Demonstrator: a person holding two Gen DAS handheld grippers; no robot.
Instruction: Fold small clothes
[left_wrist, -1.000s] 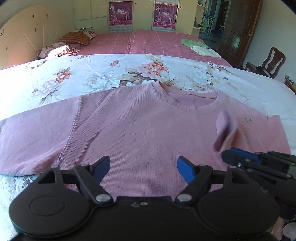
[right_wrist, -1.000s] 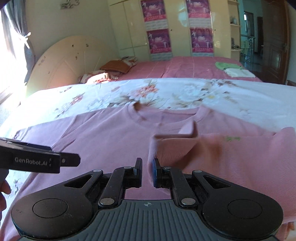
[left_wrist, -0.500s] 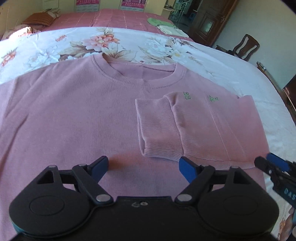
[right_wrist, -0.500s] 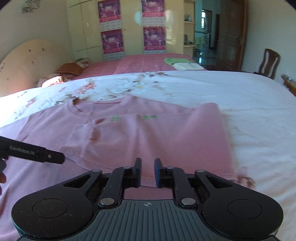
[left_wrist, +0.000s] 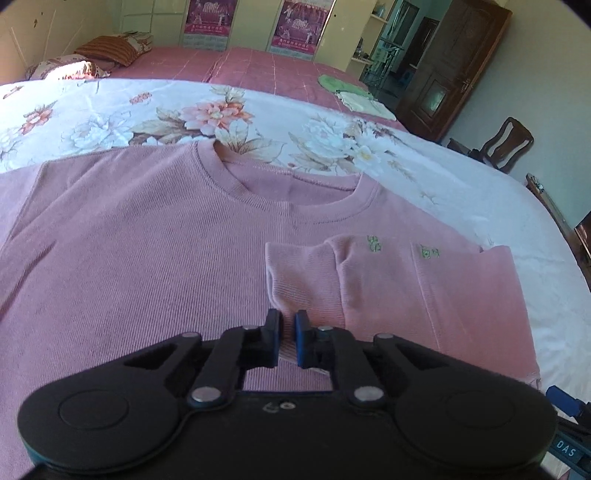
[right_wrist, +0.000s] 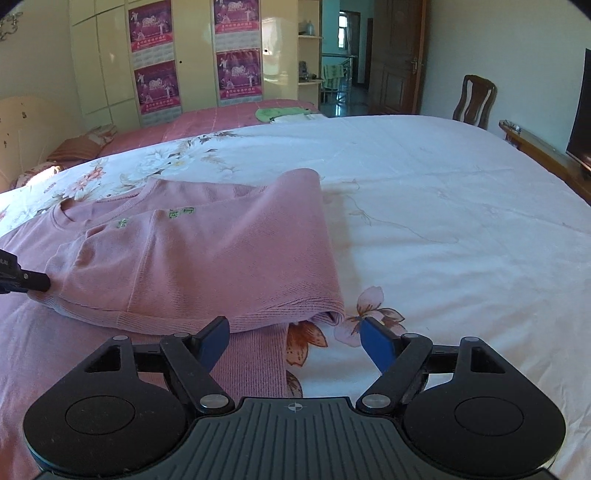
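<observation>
Lying flat on a floral bedsheet (left_wrist: 461, 192), a pink sweater (left_wrist: 147, 258) was spread with its neckline toward the far side of the bed. One sleeve (left_wrist: 388, 291) was folded inward across the chest, its ribbed cuff (left_wrist: 303, 280) resting near the middle of the garment. Small green embroidery (left_wrist: 373, 244) was visible on the folded part.

The left gripper (left_wrist: 287, 321) was closed, its blue pads pinched on the near edge of the cuff. The right gripper (right_wrist: 293, 332) was held at the near corner of the folded section, beside the sweater's side edge; its jaws were opening, and only the fabric edge and bare sheet lay between them, with neither pad pressing on cloth.

Beyond the sheet, a second bed with a pink cover (right_wrist: 221, 118) was seen, with folded green and white cloths (right_wrist: 288, 114) laid on it. A wooden chair (right_wrist: 474, 99) was placed against the far wall.
</observation>
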